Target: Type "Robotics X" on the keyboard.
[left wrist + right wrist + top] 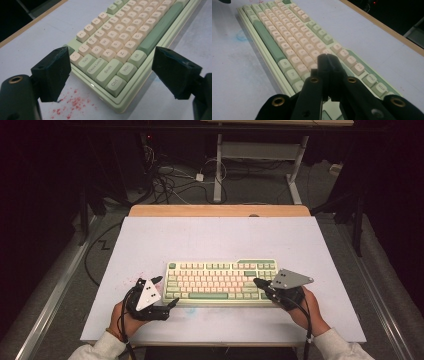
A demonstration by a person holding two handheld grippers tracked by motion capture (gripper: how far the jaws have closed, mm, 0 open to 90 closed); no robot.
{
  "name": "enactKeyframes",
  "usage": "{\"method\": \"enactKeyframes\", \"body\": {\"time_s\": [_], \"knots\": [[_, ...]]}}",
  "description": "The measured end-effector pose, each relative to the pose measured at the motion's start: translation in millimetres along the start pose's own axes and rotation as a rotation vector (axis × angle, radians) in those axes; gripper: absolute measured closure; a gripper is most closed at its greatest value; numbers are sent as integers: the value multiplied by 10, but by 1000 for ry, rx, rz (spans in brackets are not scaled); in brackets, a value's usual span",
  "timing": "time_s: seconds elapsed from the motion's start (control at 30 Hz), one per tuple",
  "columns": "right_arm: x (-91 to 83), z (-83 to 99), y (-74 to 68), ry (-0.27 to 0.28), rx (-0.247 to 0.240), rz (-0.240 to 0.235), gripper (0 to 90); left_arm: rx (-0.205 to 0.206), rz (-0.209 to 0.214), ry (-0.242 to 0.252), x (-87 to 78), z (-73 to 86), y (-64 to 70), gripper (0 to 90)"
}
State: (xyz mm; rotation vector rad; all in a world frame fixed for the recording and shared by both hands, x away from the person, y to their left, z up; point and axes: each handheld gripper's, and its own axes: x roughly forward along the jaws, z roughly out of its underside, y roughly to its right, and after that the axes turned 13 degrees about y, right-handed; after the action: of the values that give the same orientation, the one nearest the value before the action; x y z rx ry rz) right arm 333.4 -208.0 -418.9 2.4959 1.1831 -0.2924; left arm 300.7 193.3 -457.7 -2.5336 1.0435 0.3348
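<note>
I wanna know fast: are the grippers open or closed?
Left gripper: open, holding nothing, by the keyboard corner.
Right gripper: closed, empty, over the keys.

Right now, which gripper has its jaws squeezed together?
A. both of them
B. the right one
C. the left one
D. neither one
B. The right gripper has its two black jaws pressed together over the right end of the keyboard, while the left gripper has its jaws spread wide apart on either side of the keyboard's near left corner.
</note>
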Motion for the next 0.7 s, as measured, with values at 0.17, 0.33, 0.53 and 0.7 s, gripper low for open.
{"method": "enactKeyframes", "body": {"time_s": [0.17,0.33,0.53,0.7], "knots": [[225,-54,-61,-26,-20,-32,900,-4,6,-14,17,49,33,152],[473,-111,-136,-53,-41,-57,900,-7,7,-10,15,54,36,152],[710,-125,-163,-88,-67,-59,900,1,13,-15,20,61,34,153],[829,-127,-162,-107,-56,-72,900,-1,5,-14,4,63,23,153]]}}
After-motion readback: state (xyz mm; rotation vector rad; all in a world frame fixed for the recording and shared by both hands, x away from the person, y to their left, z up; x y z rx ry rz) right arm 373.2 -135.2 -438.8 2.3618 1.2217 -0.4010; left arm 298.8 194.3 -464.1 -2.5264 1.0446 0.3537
